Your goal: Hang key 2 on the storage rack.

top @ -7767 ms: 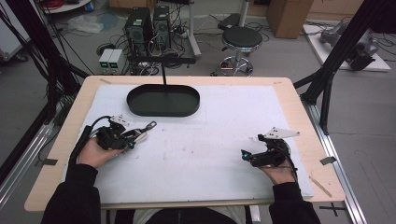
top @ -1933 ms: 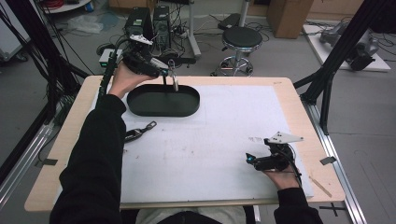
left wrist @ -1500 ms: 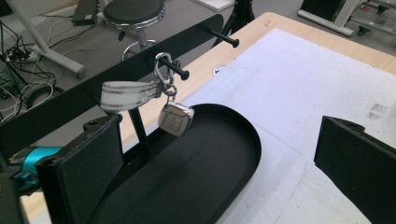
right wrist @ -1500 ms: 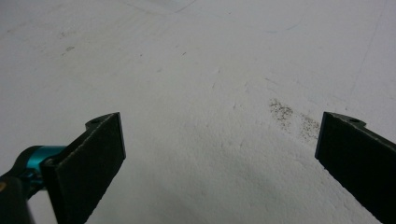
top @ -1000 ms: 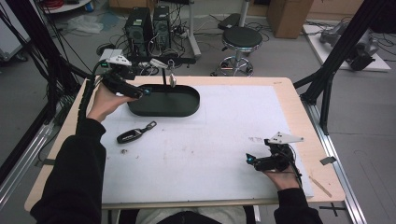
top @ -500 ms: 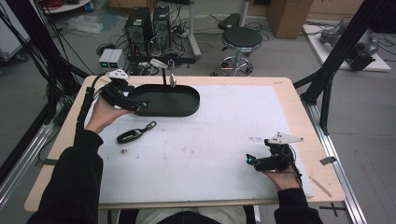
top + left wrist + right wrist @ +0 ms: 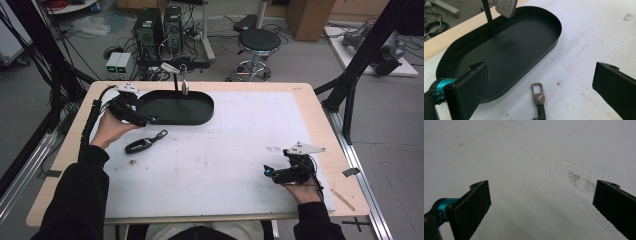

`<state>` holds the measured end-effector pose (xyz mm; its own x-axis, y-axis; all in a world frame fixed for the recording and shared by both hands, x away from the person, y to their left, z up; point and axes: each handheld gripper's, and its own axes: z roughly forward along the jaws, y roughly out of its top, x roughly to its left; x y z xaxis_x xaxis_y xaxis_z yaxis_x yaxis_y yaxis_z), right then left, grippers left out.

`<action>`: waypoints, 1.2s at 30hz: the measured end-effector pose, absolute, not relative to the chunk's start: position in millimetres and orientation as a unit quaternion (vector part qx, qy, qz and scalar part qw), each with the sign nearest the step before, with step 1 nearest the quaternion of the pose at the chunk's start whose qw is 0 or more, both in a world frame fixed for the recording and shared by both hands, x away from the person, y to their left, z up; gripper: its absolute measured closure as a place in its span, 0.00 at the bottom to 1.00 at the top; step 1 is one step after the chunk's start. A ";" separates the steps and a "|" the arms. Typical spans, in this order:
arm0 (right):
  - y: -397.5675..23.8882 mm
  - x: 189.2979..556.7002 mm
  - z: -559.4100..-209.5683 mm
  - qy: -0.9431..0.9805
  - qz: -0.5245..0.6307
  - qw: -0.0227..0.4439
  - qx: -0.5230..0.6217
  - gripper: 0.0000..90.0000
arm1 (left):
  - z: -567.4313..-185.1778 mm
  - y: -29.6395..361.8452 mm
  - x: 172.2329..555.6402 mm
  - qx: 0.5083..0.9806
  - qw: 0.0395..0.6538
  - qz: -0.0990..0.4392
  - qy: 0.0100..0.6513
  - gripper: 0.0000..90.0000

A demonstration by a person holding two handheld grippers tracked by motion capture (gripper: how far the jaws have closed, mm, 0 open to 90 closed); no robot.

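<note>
The car key fob (image 7: 142,144) lies on the white mat just near of the black oval tray (image 7: 200,113), long axis running near-left to far-right. The left gripper (image 7: 142,118), jaws wide and empty, hangs just beyond it; the right gripper (image 7: 268,173), also agape and empty, rests well apart.

Left gripper (image 7: 134,111), held in the left hand (image 7: 111,129) on an outstretched, dark-sleeved arm, jaws spread wide. Right gripper (image 7: 287,172), gripped by the right hand (image 7: 300,187) drawn close to the body, jaws likewise parted.
</note>
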<state>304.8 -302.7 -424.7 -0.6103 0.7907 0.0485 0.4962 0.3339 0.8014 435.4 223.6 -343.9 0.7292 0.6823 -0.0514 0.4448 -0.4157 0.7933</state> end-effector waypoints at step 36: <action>-301.0 306.6 -426.8 0.802 0.407 0.173 0.402 0.01 | -404.3 218.7 434.3 0.886 0.309 0.056 0.342 0.23</action>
<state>306.6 -301.0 -426.8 -0.6161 0.7861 0.0495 0.5038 0.3450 0.7919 434.3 218.7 -404.3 0.7595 0.6409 -0.1114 0.5712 -0.5751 0.5857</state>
